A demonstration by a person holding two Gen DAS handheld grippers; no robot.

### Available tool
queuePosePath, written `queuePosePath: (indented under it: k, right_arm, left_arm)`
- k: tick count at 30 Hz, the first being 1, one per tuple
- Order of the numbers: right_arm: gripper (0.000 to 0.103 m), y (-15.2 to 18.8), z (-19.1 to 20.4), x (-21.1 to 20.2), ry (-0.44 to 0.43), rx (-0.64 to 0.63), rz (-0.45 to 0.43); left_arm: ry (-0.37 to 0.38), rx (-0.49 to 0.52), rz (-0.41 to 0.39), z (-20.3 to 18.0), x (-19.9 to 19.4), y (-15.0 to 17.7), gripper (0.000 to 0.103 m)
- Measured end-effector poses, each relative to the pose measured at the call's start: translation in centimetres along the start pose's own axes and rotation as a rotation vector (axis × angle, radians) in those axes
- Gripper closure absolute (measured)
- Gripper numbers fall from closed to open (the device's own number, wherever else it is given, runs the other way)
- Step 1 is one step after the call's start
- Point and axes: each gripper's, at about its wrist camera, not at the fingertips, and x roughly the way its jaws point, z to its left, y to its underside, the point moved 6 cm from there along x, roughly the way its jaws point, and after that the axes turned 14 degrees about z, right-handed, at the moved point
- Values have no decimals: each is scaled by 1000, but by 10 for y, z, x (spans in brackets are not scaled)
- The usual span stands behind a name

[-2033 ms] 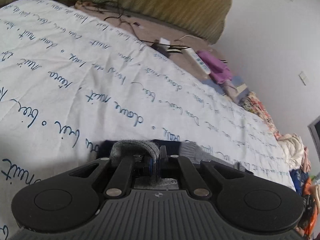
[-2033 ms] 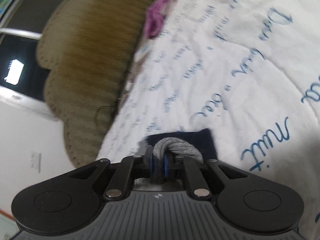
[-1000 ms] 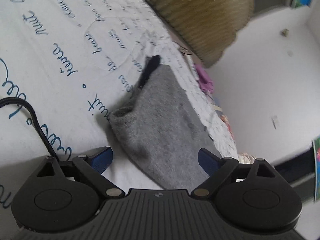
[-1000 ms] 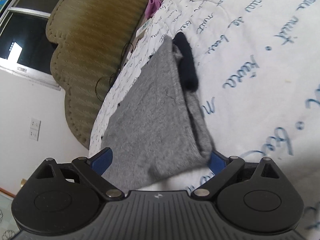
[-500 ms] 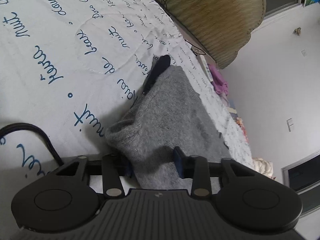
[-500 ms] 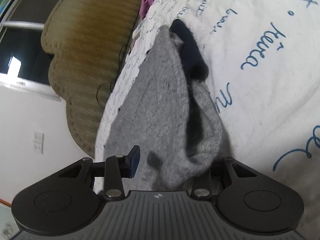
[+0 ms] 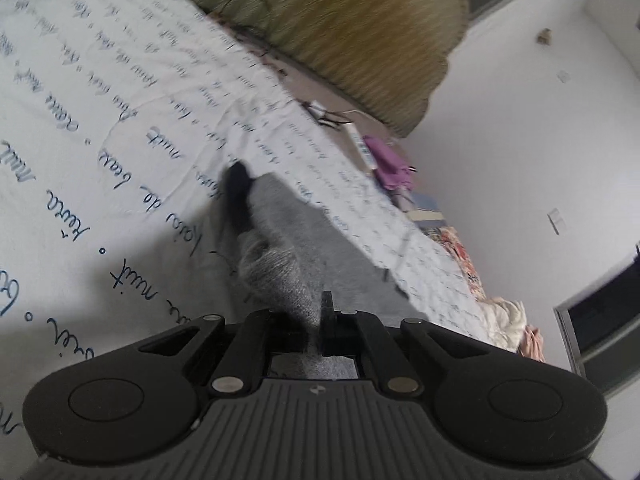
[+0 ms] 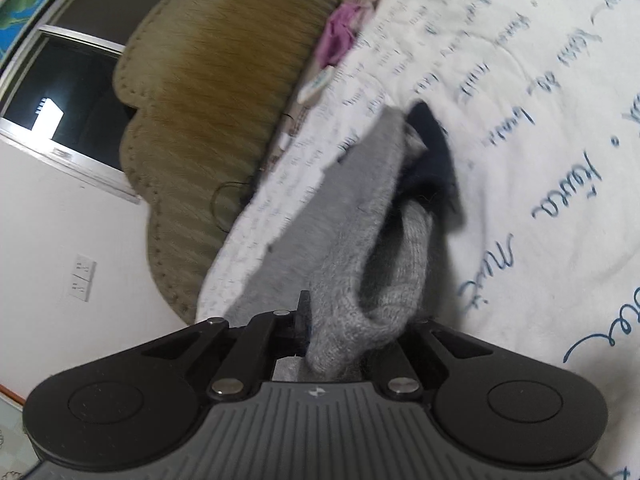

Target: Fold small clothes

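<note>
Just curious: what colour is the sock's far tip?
Dark navy, nearly black, on a grey sock; clearest in the right wrist view.

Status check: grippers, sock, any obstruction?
Left gripper shut on grey sock. Right gripper shut on the same sock's open cuff end. Dark toe end lies on the printed bedspread. Nothing in the way.

The white bedspread (image 7: 120, 92) ahead of both tools is covered in blue cursive script. Beside the left tool "nuit" can be made out; right of the right tool, "nuit" again. The other words are blurred.
</note>
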Motion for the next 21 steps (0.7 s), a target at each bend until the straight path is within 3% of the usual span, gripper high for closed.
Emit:
queuePosePath:
  k: [5,11,18,21]
  right_arm:
    - [99,24,13,-28,-16,-45,29]
    - [99,95,11,-78,-37,-68,77]
    - [99,158,-21,-91,-10,6,140]
    - [95,160,-39,-80,92,-2,127]
  left_arm:
    - [49,7,27,-3,-31,22,100]
    - [88,-18,87,22,-84,86,100]
    - [21,-136,183,80,-87,150,99]
    - [-70,-89,189,94,-65,157,98]
